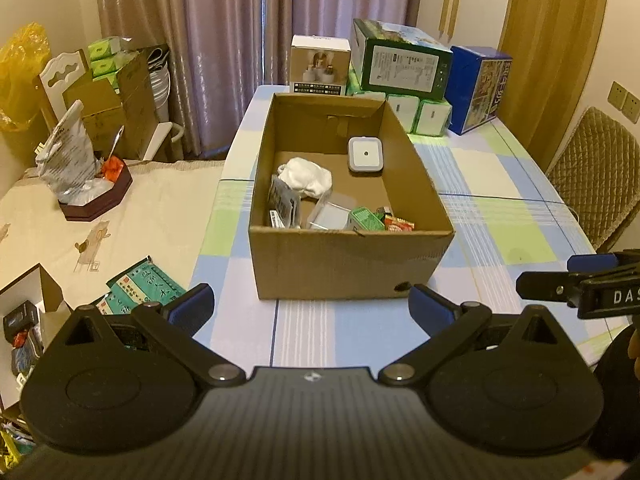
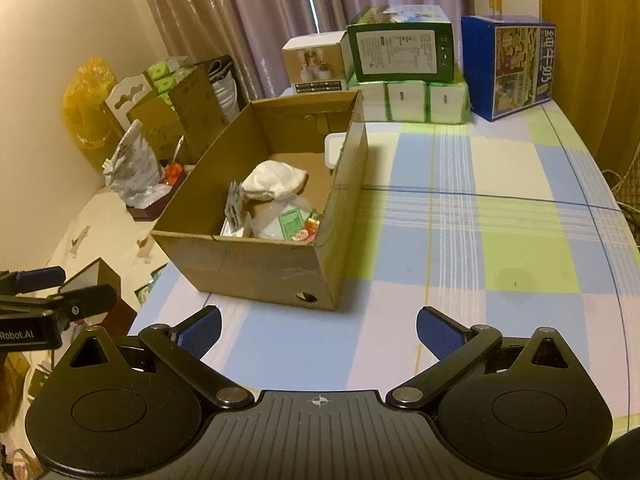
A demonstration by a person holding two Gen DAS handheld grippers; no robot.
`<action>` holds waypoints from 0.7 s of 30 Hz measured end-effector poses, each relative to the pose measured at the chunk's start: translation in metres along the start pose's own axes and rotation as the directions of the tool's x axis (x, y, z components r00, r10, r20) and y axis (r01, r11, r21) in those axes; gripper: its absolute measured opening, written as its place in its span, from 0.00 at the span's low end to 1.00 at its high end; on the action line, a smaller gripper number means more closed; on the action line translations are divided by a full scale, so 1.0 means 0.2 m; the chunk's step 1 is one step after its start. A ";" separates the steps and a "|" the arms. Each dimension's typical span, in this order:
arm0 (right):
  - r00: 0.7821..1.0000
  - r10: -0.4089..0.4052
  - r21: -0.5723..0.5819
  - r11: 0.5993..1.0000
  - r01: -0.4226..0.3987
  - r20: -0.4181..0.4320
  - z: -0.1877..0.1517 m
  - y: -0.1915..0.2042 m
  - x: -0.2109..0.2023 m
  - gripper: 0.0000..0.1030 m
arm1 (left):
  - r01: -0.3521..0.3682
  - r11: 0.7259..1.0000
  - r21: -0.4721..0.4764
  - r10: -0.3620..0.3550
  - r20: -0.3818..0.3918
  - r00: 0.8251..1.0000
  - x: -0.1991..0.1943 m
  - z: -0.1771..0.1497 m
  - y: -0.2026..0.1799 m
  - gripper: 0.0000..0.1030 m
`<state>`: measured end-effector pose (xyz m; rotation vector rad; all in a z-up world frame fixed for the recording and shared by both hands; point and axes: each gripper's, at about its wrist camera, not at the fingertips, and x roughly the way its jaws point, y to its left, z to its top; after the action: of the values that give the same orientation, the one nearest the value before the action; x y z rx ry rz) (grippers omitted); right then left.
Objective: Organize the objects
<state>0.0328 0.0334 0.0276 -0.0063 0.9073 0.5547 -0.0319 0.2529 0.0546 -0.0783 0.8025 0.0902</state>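
**Both grippers empty before a half-filled box**

While the left gripper (image 1: 310,306) and right gripper (image 2: 318,326) hover spread wide and empty, the cardboard box (image 1: 348,264) sits mid-table (image 2: 500,216), holding a white cloth (image 1: 306,176), a square lidded tub (image 1: 365,155) and packets (image 1: 364,218). The cloth looks soft and light; the tub's rim probably suits a pinch. The near wall hides the lower contents.

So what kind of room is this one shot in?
Most likely a lived-in home dining or spare room: a table with a checked tablecloth, floor-length curtains behind it, a padded chair beside it, and an open cardboard box of small household items.
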 end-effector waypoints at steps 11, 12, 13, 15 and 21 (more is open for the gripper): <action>1.000 -0.009 0.002 1.000 0.009 0.000 -0.02 -0.01 -0.01 0.98 | 0.003 1.000 -0.013 -0.003 0.001 1.000 -0.01 -0.03 -0.03 0.99; 1.000 -0.009 0.002 1.000 0.009 -0.001 -0.02 -0.01 -0.01 0.98 | 0.002 1.000 -0.012 -0.002 0.002 1.000 -0.01 -0.03 -0.03 0.99; 1.000 -0.009 0.002 1.000 0.009 -0.003 -0.02 -0.01 -0.01 0.98 | 0.001 1.000 -0.009 -0.001 0.003 1.000 -0.01 -0.03 -0.04 0.99; 1.000 -0.008 0.005 1.000 0.008 -0.004 -0.02 -0.01 -0.01 0.98 | 0.000 1.000 -0.003 0.000 0.005 1.000 0.00 -0.03 -0.05 0.99; 1.000 -0.012 0.002 1.000 0.012 -0.001 -0.02 -0.01 -0.02 0.98 | 0.004 1.000 0.004 -0.004 0.002 1.000 0.01 -0.03 -0.08 0.99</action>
<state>0.0298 0.0292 0.0276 -0.0105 0.9078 0.5428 -0.0336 0.2361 0.0501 -0.0758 0.8001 0.0845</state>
